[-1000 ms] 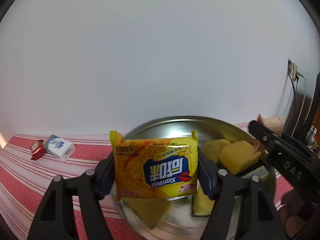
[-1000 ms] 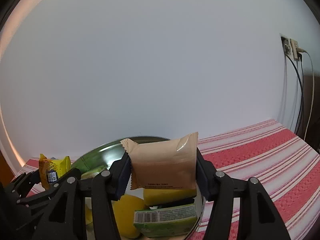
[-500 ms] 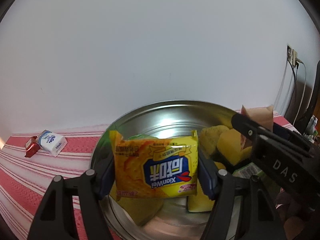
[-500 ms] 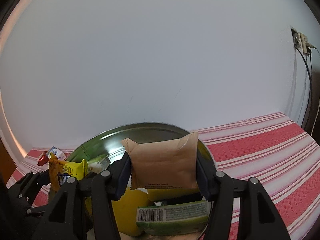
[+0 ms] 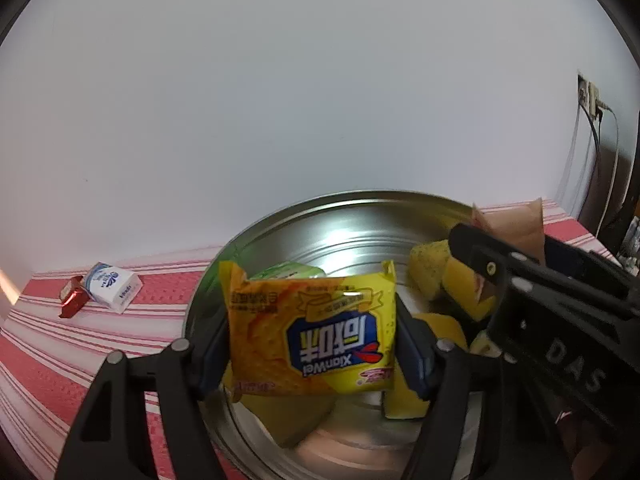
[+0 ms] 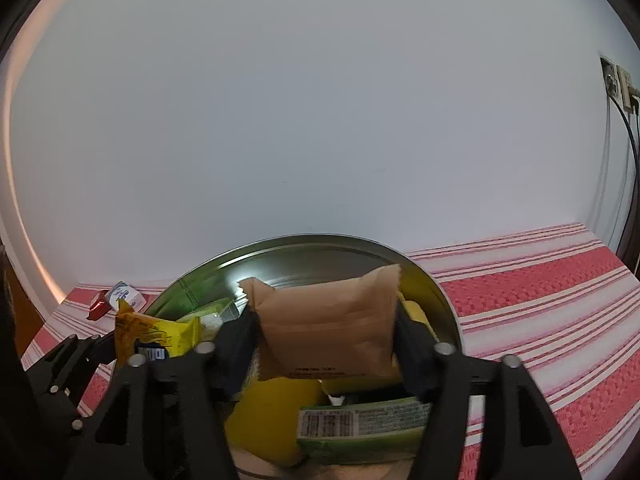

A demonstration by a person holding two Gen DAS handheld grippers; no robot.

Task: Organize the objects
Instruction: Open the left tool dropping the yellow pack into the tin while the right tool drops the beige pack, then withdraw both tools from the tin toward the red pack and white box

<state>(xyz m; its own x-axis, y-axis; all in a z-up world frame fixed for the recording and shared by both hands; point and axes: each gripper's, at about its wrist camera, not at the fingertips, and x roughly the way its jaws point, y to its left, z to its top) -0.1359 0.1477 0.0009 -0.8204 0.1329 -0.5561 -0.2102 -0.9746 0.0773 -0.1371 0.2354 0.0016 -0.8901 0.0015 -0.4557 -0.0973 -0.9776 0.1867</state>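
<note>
A yellow snack packet (image 5: 310, 334) with upside-down blue lettering and a plain tan packet (image 6: 326, 330) hang upright over a round metal tin (image 5: 360, 216) holding yellow and green items.

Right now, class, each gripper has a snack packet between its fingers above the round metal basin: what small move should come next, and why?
Probably open wider and let both drop. The yellow snack packet in the left gripper and the tan packet in the right gripper hang over the round metal basin. Both jaws have just been opening.

left tool (image 5: 312, 340): jaws just widening, yellow packet (image 5: 312, 328) between | over metal bowl (image 5: 360, 208)
</note>
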